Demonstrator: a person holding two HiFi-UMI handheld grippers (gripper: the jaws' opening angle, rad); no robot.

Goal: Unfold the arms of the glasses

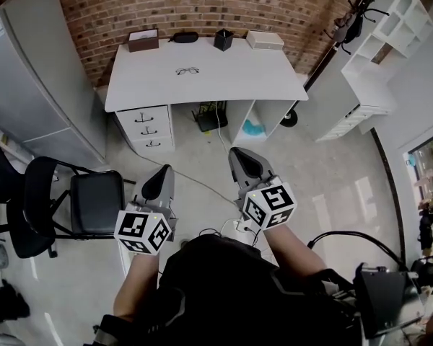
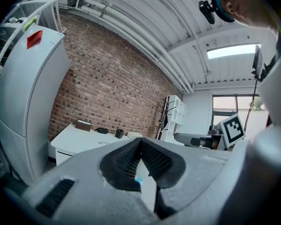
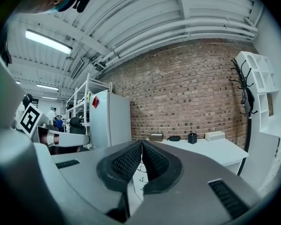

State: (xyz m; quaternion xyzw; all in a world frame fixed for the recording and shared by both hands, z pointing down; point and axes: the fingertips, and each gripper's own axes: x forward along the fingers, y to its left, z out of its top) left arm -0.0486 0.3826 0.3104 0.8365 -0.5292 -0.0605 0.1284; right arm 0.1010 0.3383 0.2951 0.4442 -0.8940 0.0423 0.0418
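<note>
A pair of dark-framed glasses lies near the middle of the white desk against the brick wall, far ahead of both grippers. My left gripper and my right gripper are held out level over the floor, well short of the desk, both shut with nothing between the jaws. In the left gripper view the left gripper has its pads pressed together; the desk shows small beyond. In the right gripper view the right gripper is likewise shut, with the desk ahead.
On the desk's back edge stand a brown box, a black case, a black pen holder and a white box. A drawer unit sits under the desk. A grey fridge and black chairs stand left; white shelves right.
</note>
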